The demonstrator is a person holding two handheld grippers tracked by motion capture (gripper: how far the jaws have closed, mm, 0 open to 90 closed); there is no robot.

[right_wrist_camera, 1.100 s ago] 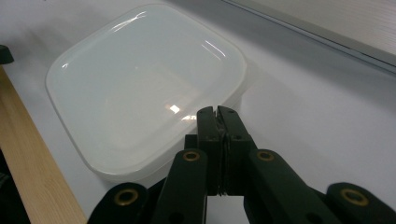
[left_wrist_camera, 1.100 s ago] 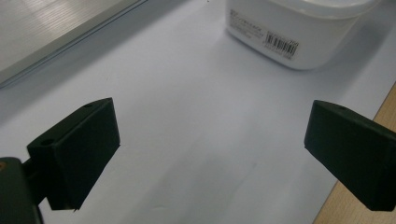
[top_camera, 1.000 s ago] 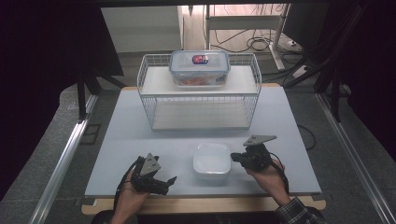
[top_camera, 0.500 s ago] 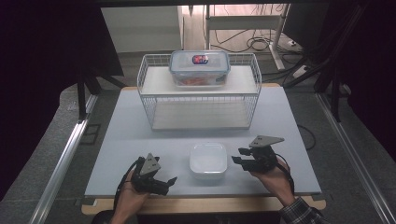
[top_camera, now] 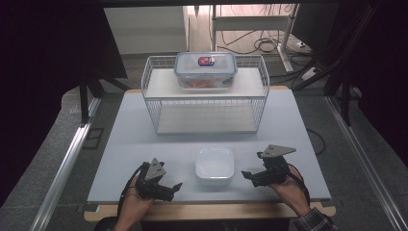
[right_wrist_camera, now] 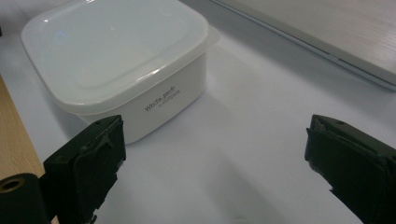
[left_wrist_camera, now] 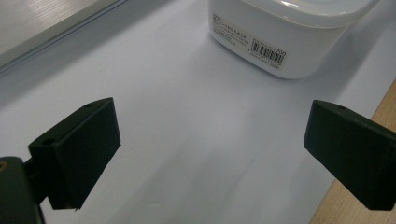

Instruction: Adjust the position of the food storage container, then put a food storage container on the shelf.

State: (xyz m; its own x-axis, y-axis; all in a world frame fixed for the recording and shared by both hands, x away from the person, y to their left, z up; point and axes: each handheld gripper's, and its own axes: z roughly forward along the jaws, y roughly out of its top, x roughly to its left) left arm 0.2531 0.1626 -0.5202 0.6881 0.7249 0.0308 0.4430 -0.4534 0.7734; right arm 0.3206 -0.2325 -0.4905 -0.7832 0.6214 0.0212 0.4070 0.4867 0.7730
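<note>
A pale grey-white table top (top_camera: 144,144) with a wooden front edge stands on a grey floor (top_camera: 43,192). A metal rail (top_camera: 62,168) runs along the floor at the left, another at the right (top_camera: 370,163). Dark curtains or panels (top_camera: 43,57) close off both sides. Behind the table, a lit strip of pale wall (top_camera: 144,29) shows beside the legs of a white desk (top_camera: 250,29), with black cables (top_camera: 269,45) heaped on the floor beneath.
</note>
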